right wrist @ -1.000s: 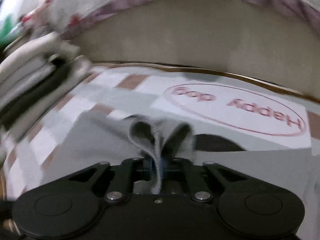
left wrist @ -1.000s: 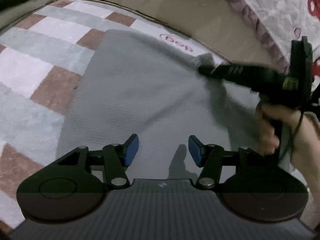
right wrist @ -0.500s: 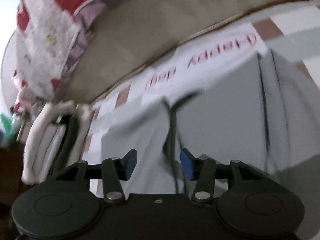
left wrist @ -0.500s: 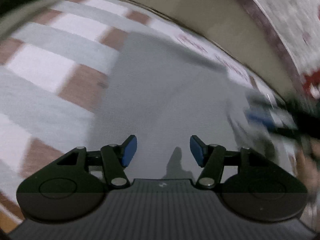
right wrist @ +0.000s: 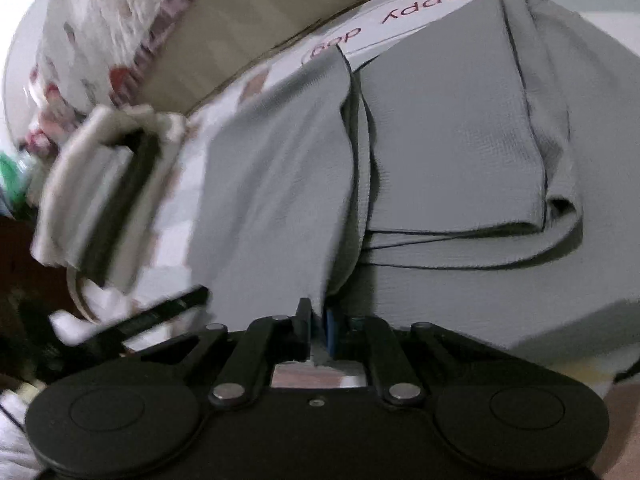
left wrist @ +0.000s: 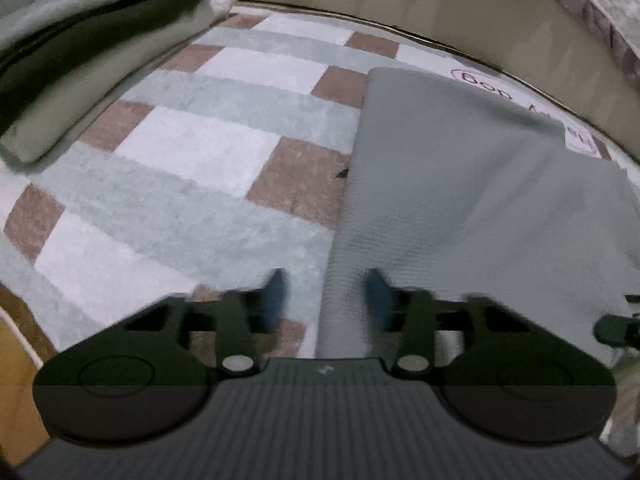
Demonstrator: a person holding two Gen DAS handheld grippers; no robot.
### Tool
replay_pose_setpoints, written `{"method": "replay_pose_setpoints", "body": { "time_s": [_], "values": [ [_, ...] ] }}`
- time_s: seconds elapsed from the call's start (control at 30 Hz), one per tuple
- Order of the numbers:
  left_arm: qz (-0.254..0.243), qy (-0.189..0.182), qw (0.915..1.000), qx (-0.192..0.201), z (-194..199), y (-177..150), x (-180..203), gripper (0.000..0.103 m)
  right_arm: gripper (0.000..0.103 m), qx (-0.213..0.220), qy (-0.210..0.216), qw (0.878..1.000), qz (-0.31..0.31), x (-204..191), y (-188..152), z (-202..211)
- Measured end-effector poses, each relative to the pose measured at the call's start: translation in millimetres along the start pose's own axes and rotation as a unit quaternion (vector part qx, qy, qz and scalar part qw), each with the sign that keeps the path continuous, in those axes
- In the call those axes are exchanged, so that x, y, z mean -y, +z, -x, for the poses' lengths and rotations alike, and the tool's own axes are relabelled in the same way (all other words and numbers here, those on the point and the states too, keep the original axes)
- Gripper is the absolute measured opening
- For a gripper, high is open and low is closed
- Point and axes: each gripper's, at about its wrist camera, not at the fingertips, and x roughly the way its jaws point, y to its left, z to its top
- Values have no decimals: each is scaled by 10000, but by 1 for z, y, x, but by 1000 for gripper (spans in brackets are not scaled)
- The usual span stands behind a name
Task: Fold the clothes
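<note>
Left wrist view: the left gripper (left wrist: 325, 294) stands with its blue pads wide apart and nothing between them, straddling the near left edge of the grey garment (left wrist: 460, 184), which runs forward and to the right across the checked rug (left wrist: 224, 152). In the right wrist view the right gripper (right wrist: 319, 326) is pinched tight on a lifted fold of the same garment (right wrist: 452, 132), the cloth rising from its pads and draping away over folded layers. A stack of folded clothes (left wrist: 84, 40) sits far left
</note>
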Motion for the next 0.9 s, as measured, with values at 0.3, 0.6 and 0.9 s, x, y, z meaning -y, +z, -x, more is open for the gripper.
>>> {"method": "replay_pose_setpoints", "body": {
  "time_s": [0.3,0.6,0.9],
  "values": [
    [53,423,9987,-275,-3,9,-9,29,5,-151,-692,9960,543,-12,-5,-3],
    [-75,-563,9979,327,30,34,44,41,62,683,-1717,9815,509,-11,19,73],
    [-701,-1275,9891,-207,16,26,159,41,70,-519,-2473,9627,969,32,121,132]
  ]
}}
